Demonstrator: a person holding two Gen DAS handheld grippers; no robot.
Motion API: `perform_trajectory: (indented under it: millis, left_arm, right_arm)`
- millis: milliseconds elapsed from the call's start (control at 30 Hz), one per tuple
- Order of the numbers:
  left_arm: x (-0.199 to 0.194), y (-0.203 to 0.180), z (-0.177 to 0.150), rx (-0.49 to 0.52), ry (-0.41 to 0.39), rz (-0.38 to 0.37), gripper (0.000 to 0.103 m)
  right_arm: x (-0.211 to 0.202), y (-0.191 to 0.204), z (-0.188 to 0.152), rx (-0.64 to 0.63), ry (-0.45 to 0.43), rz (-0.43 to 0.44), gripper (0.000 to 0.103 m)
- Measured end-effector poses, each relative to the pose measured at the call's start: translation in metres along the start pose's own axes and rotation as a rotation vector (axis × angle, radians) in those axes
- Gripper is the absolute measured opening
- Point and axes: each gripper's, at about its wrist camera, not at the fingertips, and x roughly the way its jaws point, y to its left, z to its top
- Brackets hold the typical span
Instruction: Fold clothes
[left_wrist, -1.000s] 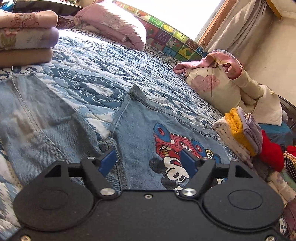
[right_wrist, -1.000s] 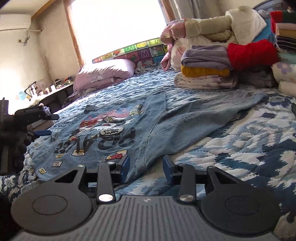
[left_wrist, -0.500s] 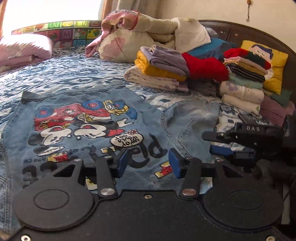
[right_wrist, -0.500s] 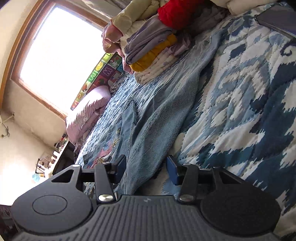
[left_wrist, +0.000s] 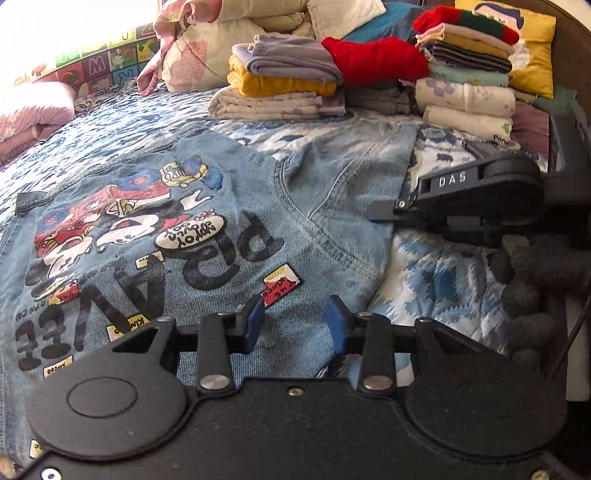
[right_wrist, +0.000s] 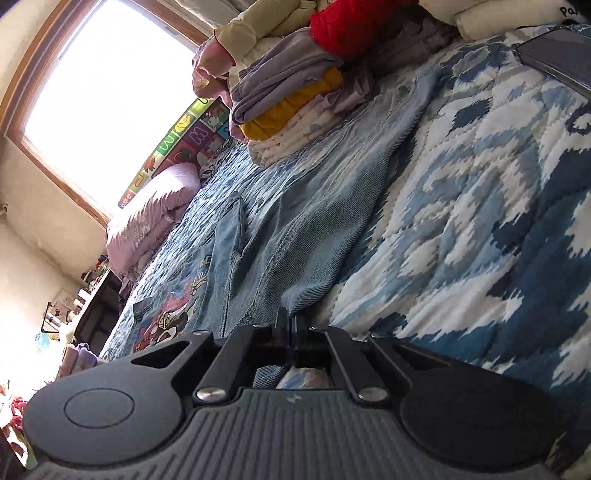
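Note:
A blue denim jacket (left_wrist: 207, 229) with a cartoon print and black letters lies flat, back up, on the patterned bed quilt (left_wrist: 436, 277). My left gripper (left_wrist: 295, 323) is open, its blue pads just above the jacket's lower hem. My right gripper (right_wrist: 290, 325) is shut on the edge of the jacket's sleeve (right_wrist: 317, 229), which stretches away toward the folded piles. The right gripper also shows in the left wrist view (left_wrist: 384, 216), at the sleeve's side edge.
Folded clothes are stacked at the back: a lilac, yellow and cream pile (left_wrist: 280, 85), a red garment (left_wrist: 373, 61) and a taller striped and floral stack (left_wrist: 469, 85). A pink pillow (right_wrist: 155, 218) lies by the window. A dark flat object (right_wrist: 557, 55) lies on the quilt.
My right gripper has closed on the sleeve edge; it was open half a second ago. My left gripper has swung to the jacket's lower hem and stays open.

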Motion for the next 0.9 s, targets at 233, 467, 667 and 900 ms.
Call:
perform_trajectory:
  millis: [233,467,667,900]
  left_arm:
    - [0.041,-0.033,0.006,0.043,0.039,0.032,0.042]
    - [0.014,-0.001,0.029,-0.153,0.012,0.006,0.075]
    - [0.017,0.017,0.071,-0.254,0.028,-0.043,0.078]
    - [0.046,-0.044,0.145,0.118,0.062,0.042,0.081]
  right_arm:
    - [-0.014,-0.019,0.005,0.143,-0.031,0.039,0.005]
    - [-0.018,-0.032,0.01,0.185,-0.013,0.061,0.006]
    - [-0.021,-0.03,0.01,0.127,0.007,0.062,0.01]
    - [-0.026,-0.004,-0.003,-0.078,0.012,0.052,0.035]
